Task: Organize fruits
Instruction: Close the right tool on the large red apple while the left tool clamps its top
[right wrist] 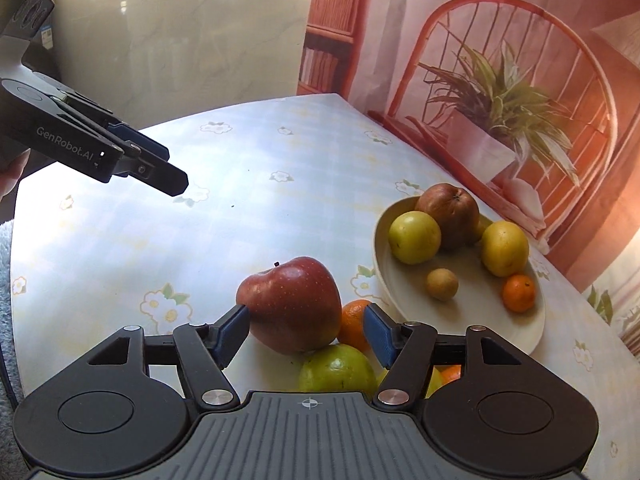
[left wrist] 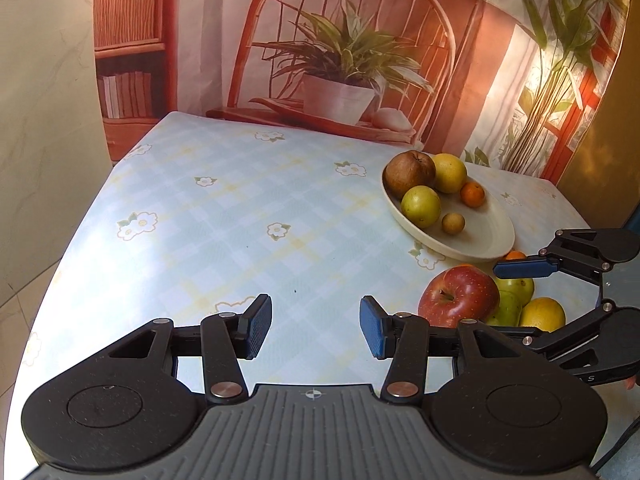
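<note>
Apple (right wrist: 292, 308) left of dish (right wrist: 536, 320)

Tablecloth (left wrist: 224, 216): pale check, flower print. Far side: backdrop (left wrist: 348, 40) printed with chair, potted plant, bookshelf. Left: marbled wall (left wrist: 44, 80).

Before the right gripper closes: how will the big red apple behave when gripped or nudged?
The red apple looks rigid, so the pads should hold without crushing. Its skin looks glossy and its sides curved, so it may slip. It sits tilted against the orange; a nudge could roll it or shift its neighbours.
</note>
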The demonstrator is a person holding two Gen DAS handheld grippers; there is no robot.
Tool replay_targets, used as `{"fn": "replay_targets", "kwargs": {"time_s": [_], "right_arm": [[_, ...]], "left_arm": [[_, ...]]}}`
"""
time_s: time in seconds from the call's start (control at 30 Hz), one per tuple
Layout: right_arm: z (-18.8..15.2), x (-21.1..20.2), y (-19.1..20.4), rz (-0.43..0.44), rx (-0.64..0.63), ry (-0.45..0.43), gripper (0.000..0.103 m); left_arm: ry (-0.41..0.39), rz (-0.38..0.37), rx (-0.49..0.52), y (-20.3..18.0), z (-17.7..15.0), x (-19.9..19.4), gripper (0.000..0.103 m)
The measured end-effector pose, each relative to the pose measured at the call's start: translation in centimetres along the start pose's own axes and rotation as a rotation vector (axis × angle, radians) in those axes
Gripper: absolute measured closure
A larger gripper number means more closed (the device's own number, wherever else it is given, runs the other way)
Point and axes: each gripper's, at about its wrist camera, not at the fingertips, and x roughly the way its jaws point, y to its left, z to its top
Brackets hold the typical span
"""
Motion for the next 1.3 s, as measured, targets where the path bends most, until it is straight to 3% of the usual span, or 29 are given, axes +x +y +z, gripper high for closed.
{"fn": "replay_targets", "kwargs": {"time_s": [0.23, 0.33, 0.53, 0.9, 1.3], "right_arm": [[1.3, 1.5, 0.9, 0.009, -0.076, 0.055, 0.039], [1.5, 2.3, 1.2, 0.021, -0.086, 0.102, 0.046], [1.7, 2.8, 1.3, 0.013, -0.038, 0.130, 0.047], [1.5, 3.1, 1.2, 0.104, 0.205, 0.024, 0.047], [-1.8, 1.4, 1.6, 0.089, 0.286, -0.079, 0.047]], "left_arm": [[-0.004, -0.015, -0.027, 1.2, -0.5, -0.1, 0.053], [-0.007, -0.019, -0.035, 1.6, -0.6, -0.1, 0.053], [-0.014, -0.025, -0.051, 2.0, -0.7, -0.2, 0.053], [-0.010, -0.024, -0.059, 1.9, -0.8, -0.2, 0.053], [0.022, -0.076, -0.048, 0.1, -0.6, 0.2, 0.053]]}}
